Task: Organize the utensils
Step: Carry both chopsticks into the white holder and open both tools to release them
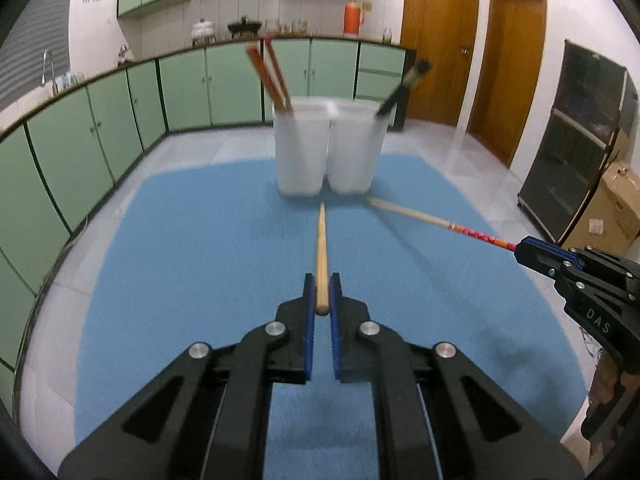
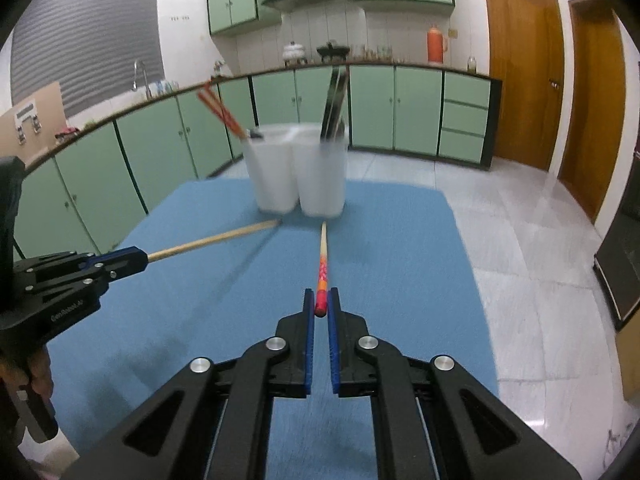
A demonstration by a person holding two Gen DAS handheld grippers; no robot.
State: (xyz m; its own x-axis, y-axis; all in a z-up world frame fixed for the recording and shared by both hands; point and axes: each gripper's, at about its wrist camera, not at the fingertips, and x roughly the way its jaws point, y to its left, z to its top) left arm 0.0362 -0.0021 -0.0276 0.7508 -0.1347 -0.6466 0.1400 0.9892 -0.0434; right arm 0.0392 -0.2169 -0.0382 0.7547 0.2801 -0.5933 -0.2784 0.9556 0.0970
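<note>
Now each gripper pinches one chopstick by its thick end, both sticks pointing toward the two white cups (image 1: pixel 326 148) standing side by side on the blue mat (image 1: pixel 200 248). The left gripper (image 1: pixel 321 292) has its blue fingers closed on a plain wooden chopstick (image 1: pixel 321 252), whose tip lies just short of the cups. The right gripper (image 2: pixel 321 304) is likewise closed on a chopstick with a red patterned end (image 2: pixel 322 268). Red chopsticks (image 1: pixel 270 76) lean out of the left cup; dark utensils (image 2: pixel 334 104) stand in the right one. White letters "DAS" show on the right gripper's body in the left view, and "GenRobot.AI" on the left gripper's body in the right view. An orange flask (image 2: pixel 436 44) stands on the far counter.
</note>
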